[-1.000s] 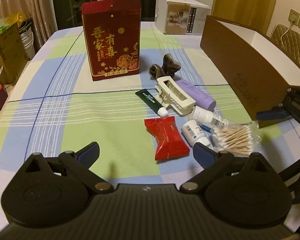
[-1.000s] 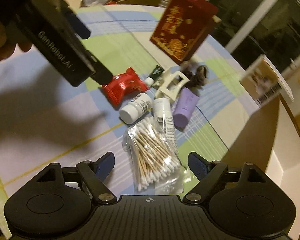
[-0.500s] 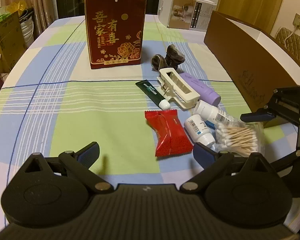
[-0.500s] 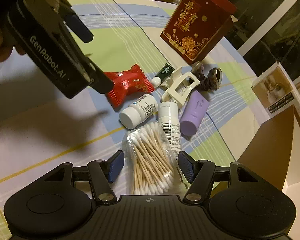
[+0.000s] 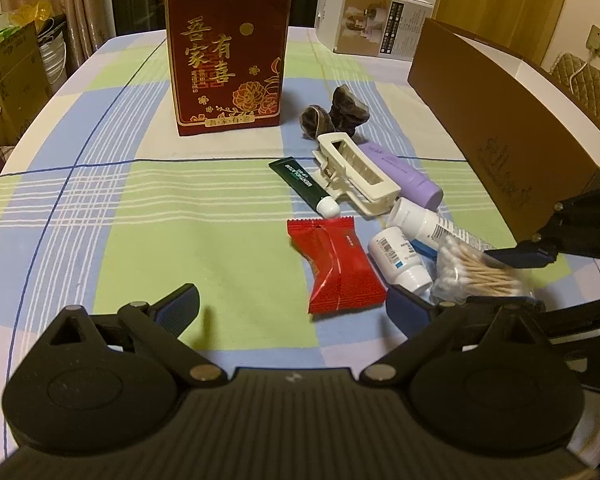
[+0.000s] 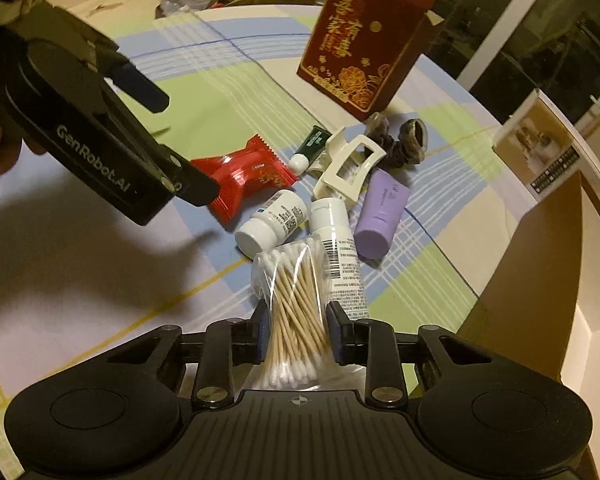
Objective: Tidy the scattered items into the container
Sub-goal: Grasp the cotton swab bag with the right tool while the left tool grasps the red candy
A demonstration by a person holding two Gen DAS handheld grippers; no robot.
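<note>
Covering the whole table is a checked cloth point(image 5: 140, 184) of green, blue and lilac, and along its right side stands the brown container point(image 5: 500, 136), open-topped with a pale inside point(image 6: 596, 280). Behind the clutter a red gift box point(image 5: 226, 52) with gold characters stands upright, and farther back lies a white carton point(image 5: 374, 26). Next in size, the left gripper point(image 5: 292, 304) hovers above the cloth with its jaws spread wide and nothing between them; the red snack packet point(image 5: 338, 266) lies just ahead of its right finger. The right gripper point(image 6: 296, 330) has its jaws drawn narrow on the bag of cotton swabs point(image 6: 296, 300), pinching it at the middle of the sticks; whether the bag has left the cloth is hard to tell. Just beyond the bag lie a white tube point(image 6: 340, 248) and a small white bottle point(image 6: 270, 224), side by side and touching the bag's far end. A lilac bottle point(image 6: 382, 212) lies beside the tube, a cream hair claw point(image 6: 350, 168) rests against it, and a dark scrunchie point(image 6: 400, 140) sits behind. Smallest, a green tube point(image 6: 310, 148) lies between the packet and the claw.
</note>
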